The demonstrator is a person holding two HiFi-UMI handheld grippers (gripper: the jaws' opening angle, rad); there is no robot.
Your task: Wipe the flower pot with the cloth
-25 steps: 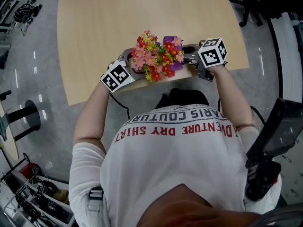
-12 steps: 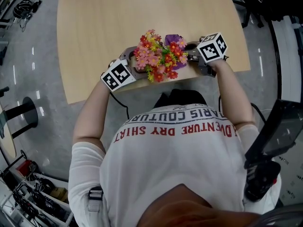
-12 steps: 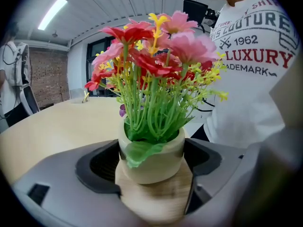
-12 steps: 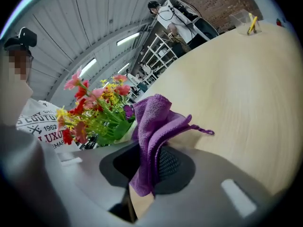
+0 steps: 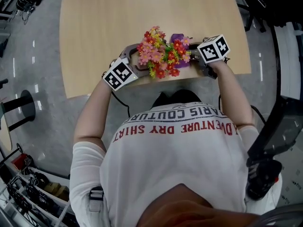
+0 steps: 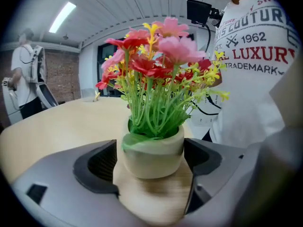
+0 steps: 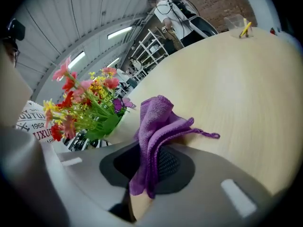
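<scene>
Item one, left tongs [image 6: 150, 168]: the jaws stand wide apart, with one dark pad against each side of the flower pot [image 6: 154, 150], so the pot is clamped between them. The pot is pale cream, round and upright, with green stems rising from its mouth. The counter's wood grain shows just below its base, but whether the base touches the counter cannot be told. Item two, flowers [image 5: 161, 58]: a mixed bunch of pink, red and yellow blooms that hides the pot from the head view. It sits at the 6 o'clock edge of the counter [image 5: 142, 13], nearest the person. Item three, right tongs [image 7: 149, 163]: the jaws are nearly together and pinch the purple cloth [image 7: 158, 117]. One bunched fold stands up above the jaws, a thin corner trails toward 3 o'clock, and a short end hangs below the pads. In the head view the cloth shows as a purple patch at about 1 o'clock from the blooms and touches them. Item four, marker cubes: the left cube [image 5: 118, 75] lies at 8 o'clock from the flowers, and the right cube [image 5: 213, 49] lies at 3 o'clock. Item five, the person's white printed shirt [image 5: 175, 150], at 6 o'clock below the counter edge.
</scene>
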